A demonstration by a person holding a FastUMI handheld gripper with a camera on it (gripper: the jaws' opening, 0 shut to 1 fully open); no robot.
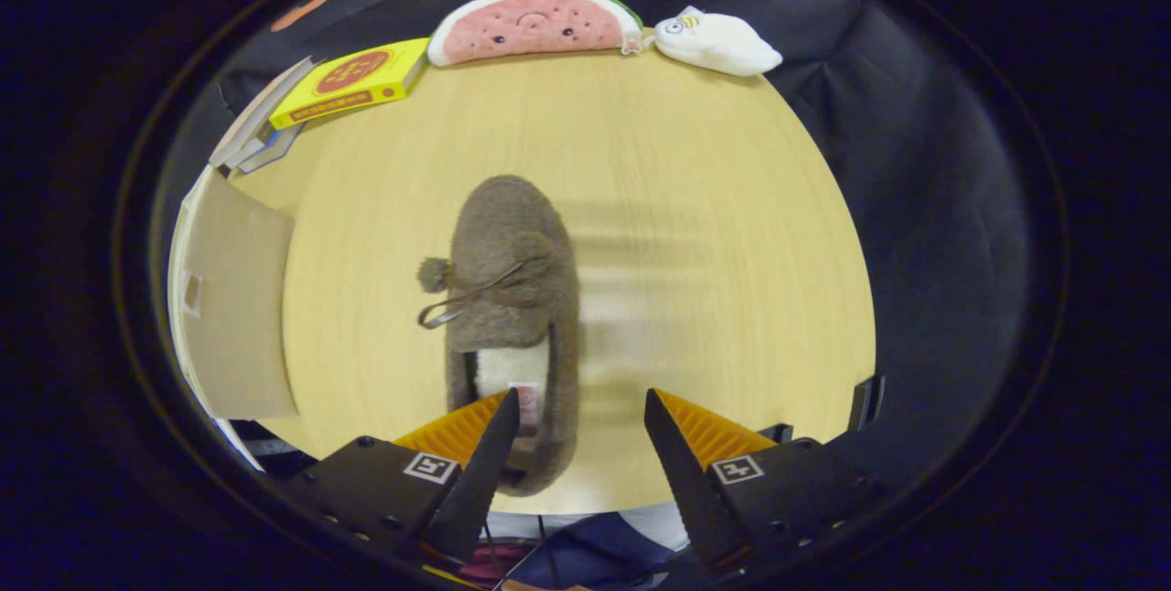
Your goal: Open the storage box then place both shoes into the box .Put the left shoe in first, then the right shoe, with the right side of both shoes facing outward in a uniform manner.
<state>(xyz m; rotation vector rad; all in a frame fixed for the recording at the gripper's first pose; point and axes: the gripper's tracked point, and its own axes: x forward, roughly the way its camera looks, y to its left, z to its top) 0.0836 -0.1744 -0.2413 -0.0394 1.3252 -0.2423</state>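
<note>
A brown fuzzy shoe (512,298) with two pom-poms and a pale lining lies on the wooden table (695,207), toe pointing away from me. My gripper (581,408) hovers over its heel end, open, with nothing pressed between the fingers. The left finger (489,445) overlaps the shoe's heel opening; the right finger (672,449) stands over bare table to the shoe's right. A cardboard storage box (233,298) sits to the left of the shoe, its flap toward me.
At the table's far edge lie a watermelon-slice plush (535,24) and a white plush (718,42). A yellow book (352,83) rests on a stack of books (261,129) at the far left. Black cloth walls surround the table.
</note>
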